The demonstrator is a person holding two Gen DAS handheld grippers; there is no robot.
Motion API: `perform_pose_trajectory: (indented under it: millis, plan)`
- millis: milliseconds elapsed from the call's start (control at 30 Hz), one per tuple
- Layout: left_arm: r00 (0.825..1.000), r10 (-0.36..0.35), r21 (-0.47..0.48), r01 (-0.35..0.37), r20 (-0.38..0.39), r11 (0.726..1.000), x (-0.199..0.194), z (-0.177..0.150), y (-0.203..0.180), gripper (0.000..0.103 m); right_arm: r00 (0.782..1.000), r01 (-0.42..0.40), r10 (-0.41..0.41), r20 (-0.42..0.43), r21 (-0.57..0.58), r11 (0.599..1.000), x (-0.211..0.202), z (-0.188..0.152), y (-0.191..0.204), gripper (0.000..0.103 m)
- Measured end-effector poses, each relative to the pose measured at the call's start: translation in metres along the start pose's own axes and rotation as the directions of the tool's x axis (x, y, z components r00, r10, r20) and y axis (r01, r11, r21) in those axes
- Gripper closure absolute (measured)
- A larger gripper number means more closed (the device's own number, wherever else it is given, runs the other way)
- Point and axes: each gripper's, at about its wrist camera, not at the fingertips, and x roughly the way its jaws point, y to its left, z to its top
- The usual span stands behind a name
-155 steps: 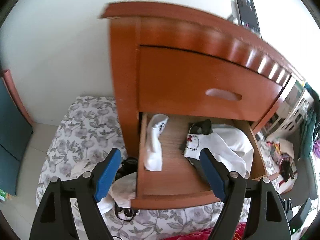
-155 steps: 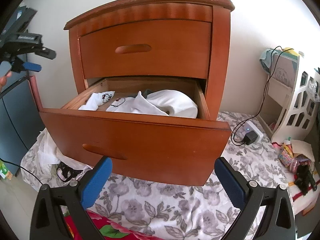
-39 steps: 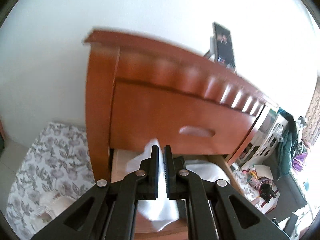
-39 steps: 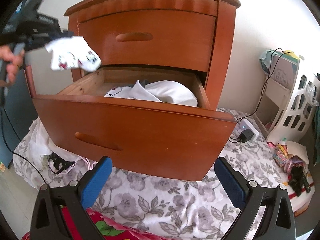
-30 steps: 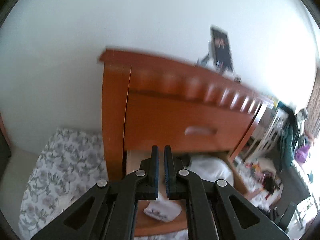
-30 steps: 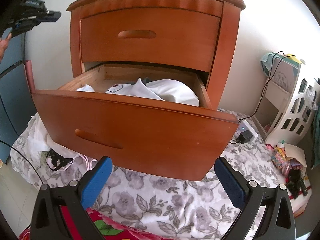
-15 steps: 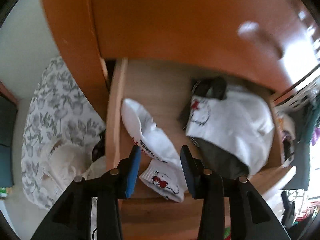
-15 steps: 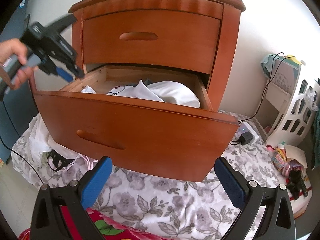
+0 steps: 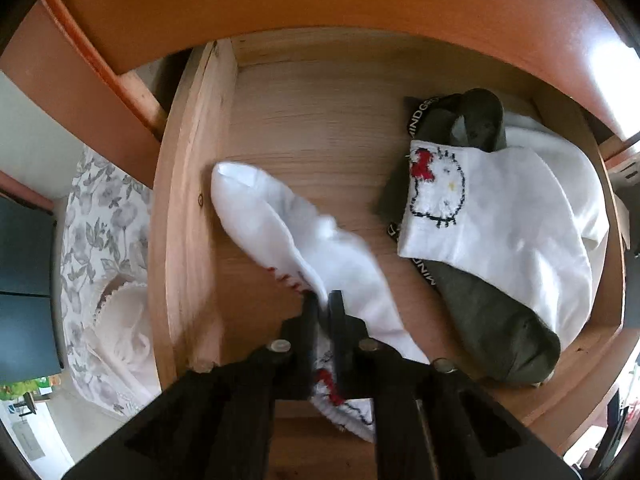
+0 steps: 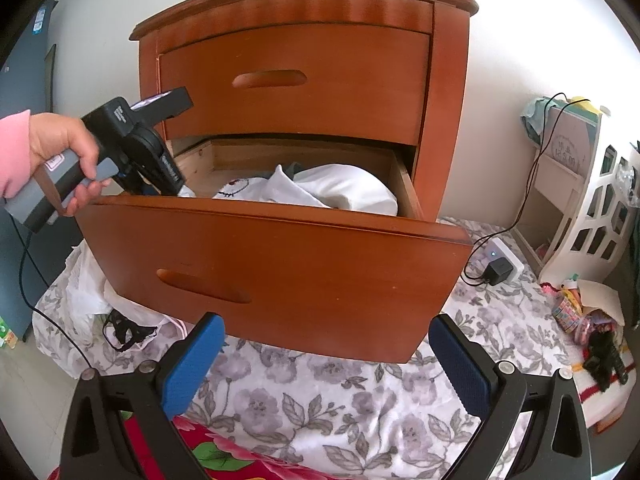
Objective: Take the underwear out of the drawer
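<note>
The lower drawer (image 10: 280, 264) of a wooden nightstand is pulled out. Inside at the left lies a white garment with red print (image 9: 280, 232), and my left gripper (image 9: 322, 300) is shut on its near end, low in the drawer. To the right lie a white piece with a cat print (image 9: 500, 216) and dark olive underwear with a lettered waistband (image 9: 500, 320). In the right wrist view a hand holds the left gripper's body (image 10: 136, 140) over the drawer's left corner. My right gripper (image 10: 326, 344) hangs open in front of the drawer, holding nothing.
The shut upper drawer (image 10: 296, 80) overhangs the open one. A floral sheet (image 10: 320, 400) covers the floor, with white cloth and a black item (image 10: 124, 328) at the left. A charger and cable (image 10: 496, 268), a white shelf (image 10: 592, 208) and small clutter stand at the right.
My left gripper, open above the white garment half a second ago, has dropped into the drawer and shut on it. A second ago it was higher, pointing at the nightstand. The right gripper has stayed still.
</note>
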Motion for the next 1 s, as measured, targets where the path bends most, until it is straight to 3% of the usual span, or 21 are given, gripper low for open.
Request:
perform_pose_trajectory:
  millis: [200, 400, 467, 733, 833, 1000]
  plan:
    - [0.996, -0.027, -0.011, 0.028, 0.086, 1.000, -0.016, -0.008, 0.007, 0.100, 1.000, 0.003, -0.003, 0.000, -0.002, 1.000, 0.000, -0.001, 0.000, 0.000]
    - [0.974, -0.109, -0.002, 0.111, 0.196, 0.994, -0.047, -0.023, 0.017, 0.101, 1.000, 0.014, -0.014, 0.000, -0.010, 1.000, 0.000, -0.001, 0.002, 0.000]
    - [0.960, -0.149, 0.002, 0.153, 0.236, 0.988, -0.058, -0.027, 0.020, 0.101, 1.000, 0.018, -0.018, -0.004, -0.014, 1.000, 0.001, -0.001, 0.003, 0.000]
    - [0.888, -0.249, 0.050, 0.250, 0.386, 0.967, -0.114, -0.044, 0.027, 0.101, 0.999, 0.032, -0.032, -0.007, -0.029, 0.999, 0.001, -0.001, 0.006, 0.000]
    - [0.843, -0.277, 0.073, 0.275, 0.460, 0.959, -0.147, -0.057, 0.039, 0.101, 0.999, 0.034, -0.035, -0.012, -0.038, 0.999, 0.002, -0.001, 0.008, 0.000]
    - [0.770, -0.265, 0.074, 0.274, 0.580, 0.959, -0.197, -0.083, 0.069, 0.101, 0.999, 0.041, -0.042, -0.020, -0.057, 0.998, 0.004, -0.001, 0.010, 0.000]
